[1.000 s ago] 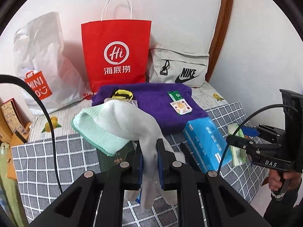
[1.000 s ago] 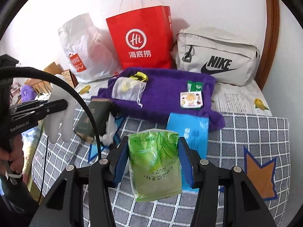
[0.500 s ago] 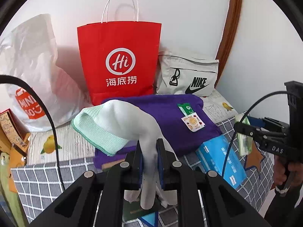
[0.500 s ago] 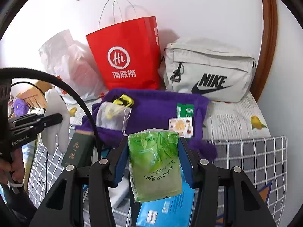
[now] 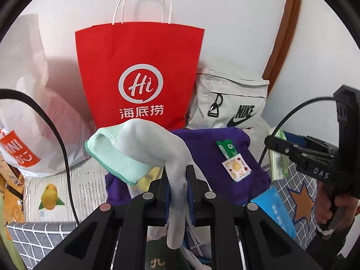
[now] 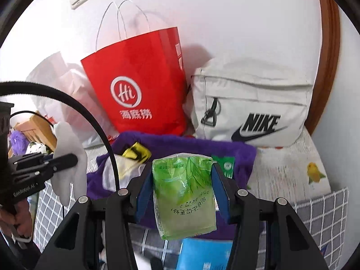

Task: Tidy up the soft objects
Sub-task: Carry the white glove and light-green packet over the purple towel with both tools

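Left hand-held gripper pinches a glove; right hand-held gripper clasps a green packet, both angled downward.

The left gripper is clamped on a white knit glove; the right gripper grips a green plastic tissue pack.

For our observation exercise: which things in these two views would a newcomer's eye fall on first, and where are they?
The red paper bag stands tall against the wall at the back, with the pale Nike bag beside it on the right. Up close, the left gripper pinches a white glove, and the right gripper clamps a green tissue pack above the purple towel.
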Action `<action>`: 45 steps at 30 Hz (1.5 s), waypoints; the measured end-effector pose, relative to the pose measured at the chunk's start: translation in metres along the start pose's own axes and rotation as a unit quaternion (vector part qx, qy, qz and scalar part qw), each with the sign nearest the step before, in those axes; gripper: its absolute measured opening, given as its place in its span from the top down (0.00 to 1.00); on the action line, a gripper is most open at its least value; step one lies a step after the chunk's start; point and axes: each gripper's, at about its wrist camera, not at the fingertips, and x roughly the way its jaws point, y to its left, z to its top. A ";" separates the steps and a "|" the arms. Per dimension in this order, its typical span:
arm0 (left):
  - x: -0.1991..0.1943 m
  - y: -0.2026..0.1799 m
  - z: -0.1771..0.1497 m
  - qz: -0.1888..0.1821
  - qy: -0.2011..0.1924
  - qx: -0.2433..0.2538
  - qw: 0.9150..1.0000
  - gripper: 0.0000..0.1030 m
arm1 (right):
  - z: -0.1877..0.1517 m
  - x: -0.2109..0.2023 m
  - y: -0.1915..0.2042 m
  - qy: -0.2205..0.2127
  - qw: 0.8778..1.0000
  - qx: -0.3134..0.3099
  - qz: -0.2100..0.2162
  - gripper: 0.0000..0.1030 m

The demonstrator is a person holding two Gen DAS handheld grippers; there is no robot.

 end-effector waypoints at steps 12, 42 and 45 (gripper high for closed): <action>0.048 0.011 0.000 -0.025 0.043 -0.018 0.999 0.88 | 0.009 0.039 -0.003 0.023 1.000 -0.001 -0.012 0.51; 0.068 0.020 -0.003 -0.023 0.062 -0.026 0.998 0.88 | -0.011 0.105 -0.003 0.111 0.994 -0.010 -0.016 0.51; 0.068 0.025 -0.004 -0.020 0.060 -0.034 0.997 0.88 | -0.013 0.109 -0.003 0.120 0.993 -0.011 -0.015 0.51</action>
